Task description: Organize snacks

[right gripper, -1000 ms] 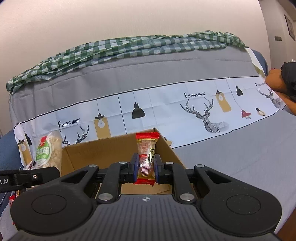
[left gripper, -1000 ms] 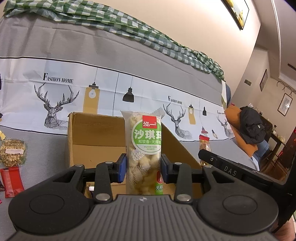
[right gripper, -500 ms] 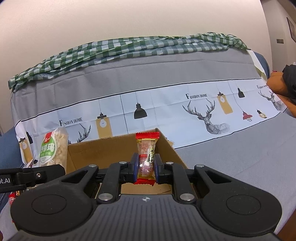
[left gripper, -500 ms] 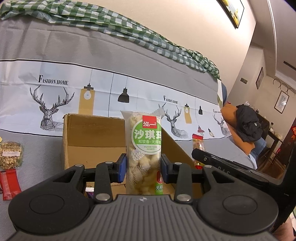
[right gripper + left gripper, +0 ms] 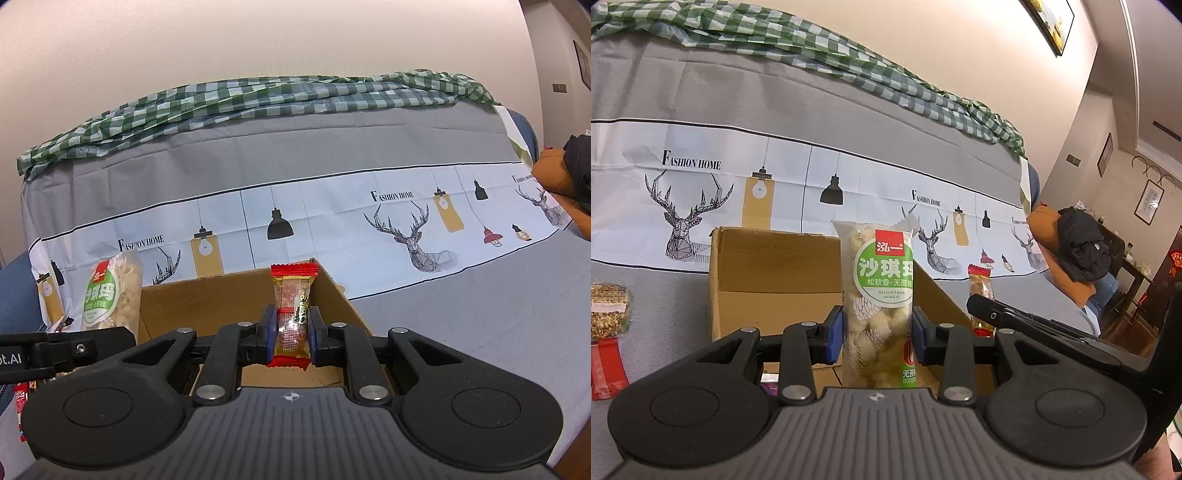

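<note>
Centrally, the left gripper (image 5: 877, 334) clamps a light, crushable green-label snack pack (image 5: 877, 306) at mid-body; the right gripper (image 5: 291, 334) pinches a slippery red-ended candy wrapper (image 5: 293, 317), both above the cardboard box (image 5: 207, 295).

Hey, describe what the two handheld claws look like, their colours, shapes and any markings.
Both match: the left claw and right claw have matte black linkage arms with silver rivets, blue pads, round side housings and a ribbed grey body bearing a small compass-like emblem. No cables or sleeves visible.
</note>
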Available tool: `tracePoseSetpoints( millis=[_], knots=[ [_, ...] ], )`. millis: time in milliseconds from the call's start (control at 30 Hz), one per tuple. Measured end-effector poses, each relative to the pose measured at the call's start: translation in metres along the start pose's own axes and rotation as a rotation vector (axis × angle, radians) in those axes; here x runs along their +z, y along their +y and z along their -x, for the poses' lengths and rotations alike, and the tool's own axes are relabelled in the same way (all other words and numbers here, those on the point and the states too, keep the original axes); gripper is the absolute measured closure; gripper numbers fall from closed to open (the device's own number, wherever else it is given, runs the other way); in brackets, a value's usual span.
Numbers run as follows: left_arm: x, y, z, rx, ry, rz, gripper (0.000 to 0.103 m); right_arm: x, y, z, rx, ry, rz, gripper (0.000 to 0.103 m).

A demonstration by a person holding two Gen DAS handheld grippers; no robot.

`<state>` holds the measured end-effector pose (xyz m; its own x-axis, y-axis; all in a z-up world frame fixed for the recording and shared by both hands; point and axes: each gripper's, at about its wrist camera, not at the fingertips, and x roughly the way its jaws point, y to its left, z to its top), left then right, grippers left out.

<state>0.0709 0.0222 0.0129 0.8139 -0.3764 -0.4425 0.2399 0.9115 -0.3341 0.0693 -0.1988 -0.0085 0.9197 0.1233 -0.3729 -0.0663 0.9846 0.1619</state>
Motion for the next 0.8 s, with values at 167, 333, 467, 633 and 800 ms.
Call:
tracePoseSetpoints(
  millis=[167, 333, 467, 633, 800],
  knots=[
    [0.0, -0.0003, 0.0001, -0.004, -0.003, 0.002, 0.062, -0.0005, 0.0008, 0.0009, -0.001, -0.003, 0.002, 0.086],
    [-0.0002, -0.0011, 0.0002, -0.007, -0.003, 0.002, 0.062, -0.0006, 0.0011, 0.001, -0.002, -0.004, 0.002, 0.086],
    [0.0001, -0.0012, 0.0005, -0.012, -0.004, 0.002, 0.062, -0.0009, 0.0017, 0.0013, -0.003, -0.002, 0.002, 0.086],
    [-0.0001, 0.0007, -0.0017, -0.015, 0.013, 0.013, 0.056, -0.0011, 0.0028, -0.0033, 0.008, 0.028, 0.006, 0.082],
    [0.0006, 0.0032, 0.0003, -0.004, 0.005, 0.022, 0.055, -0.0027, 0.0035, -0.0079, -0.006, 0.049, 0.004, 0.059]
  ],
)
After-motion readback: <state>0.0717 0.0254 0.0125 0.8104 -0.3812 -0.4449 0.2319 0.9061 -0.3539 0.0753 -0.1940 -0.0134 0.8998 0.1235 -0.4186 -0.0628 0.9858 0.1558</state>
